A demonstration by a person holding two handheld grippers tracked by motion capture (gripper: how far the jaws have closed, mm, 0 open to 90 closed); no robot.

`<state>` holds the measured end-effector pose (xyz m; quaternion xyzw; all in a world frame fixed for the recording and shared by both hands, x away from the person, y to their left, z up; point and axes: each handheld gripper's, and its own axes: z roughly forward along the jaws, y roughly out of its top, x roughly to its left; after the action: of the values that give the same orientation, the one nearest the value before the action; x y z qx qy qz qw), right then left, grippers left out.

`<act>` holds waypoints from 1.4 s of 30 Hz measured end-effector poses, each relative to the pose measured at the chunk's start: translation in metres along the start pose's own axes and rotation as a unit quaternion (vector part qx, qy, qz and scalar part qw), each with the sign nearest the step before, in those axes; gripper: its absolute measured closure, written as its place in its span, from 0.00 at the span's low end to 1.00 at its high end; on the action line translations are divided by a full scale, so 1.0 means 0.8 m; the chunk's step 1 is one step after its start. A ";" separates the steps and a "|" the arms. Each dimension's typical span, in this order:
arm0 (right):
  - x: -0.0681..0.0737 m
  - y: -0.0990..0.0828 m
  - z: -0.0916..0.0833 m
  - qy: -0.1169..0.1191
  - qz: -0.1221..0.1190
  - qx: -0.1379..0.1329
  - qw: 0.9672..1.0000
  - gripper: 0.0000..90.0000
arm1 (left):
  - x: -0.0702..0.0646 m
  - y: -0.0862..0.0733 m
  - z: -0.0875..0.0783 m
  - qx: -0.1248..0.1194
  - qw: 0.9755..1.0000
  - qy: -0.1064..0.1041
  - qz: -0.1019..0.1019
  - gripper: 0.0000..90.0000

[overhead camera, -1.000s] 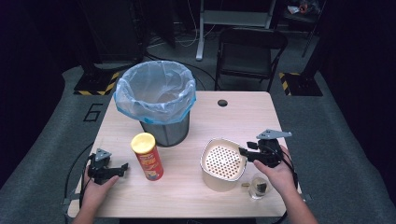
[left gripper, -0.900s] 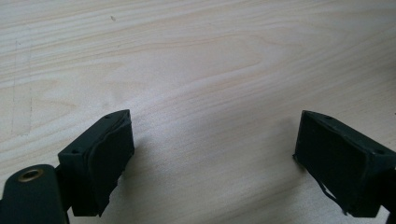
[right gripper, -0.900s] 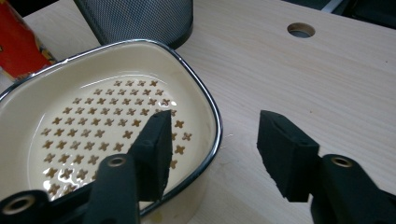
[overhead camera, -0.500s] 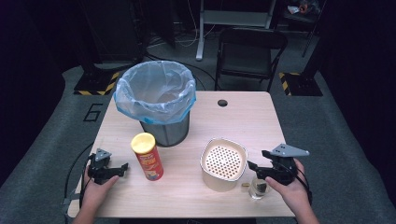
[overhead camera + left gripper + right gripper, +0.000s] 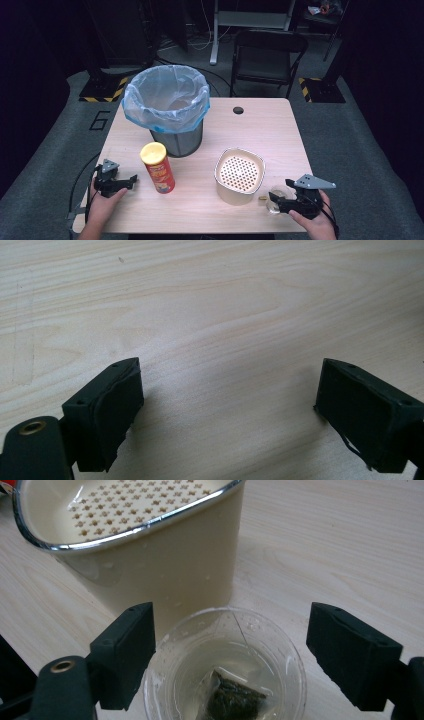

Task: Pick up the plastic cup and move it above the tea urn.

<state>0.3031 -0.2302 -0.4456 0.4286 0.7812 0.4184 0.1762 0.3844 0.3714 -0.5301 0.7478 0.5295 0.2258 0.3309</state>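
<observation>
Between your right gripper's (image 5: 227, 657) spread jaws, which have just been opening, stands the clear cup (image 5: 225, 665) with tea bag (image 5: 232, 697), not yet gripped, ready for grasping; left gripper (image 5: 227, 412) rests released.

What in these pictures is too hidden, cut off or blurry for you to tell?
- Trash bin: its bottom is hidden by its own rim and blue liner in the high view.
- Chip can: label print too small to read, high view.
- Clear cup with its tea bag: lower part cut off by the bottom edge, right gripper view.
- Strainer container: top cut off by the upper edge there.
</observation>
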 end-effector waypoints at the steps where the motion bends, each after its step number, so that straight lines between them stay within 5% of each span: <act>1: 0.000 0.000 0.000 0.000 0.000 0.000 1.000 0.21 | 0.000 0.000 0.000 0.000 1.000 0.000 0.000 0.13; 22: 0.004 -0.040 0.018 0.006 -0.007 0.013 1.000 0.21 | 0.000 0.000 0.000 0.000 1.000 0.000 0.000 0.13; 42: 0.003 -0.047 0.025 -0.005 -0.028 0.006 1.000 0.32 | 0.000 0.000 0.000 0.000 1.000 0.000 0.000 0.13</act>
<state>0.2947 -0.2289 -0.4878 0.4094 0.7947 0.4064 0.1890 0.3844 0.3714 -0.5301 0.7479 0.5294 0.2257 0.3308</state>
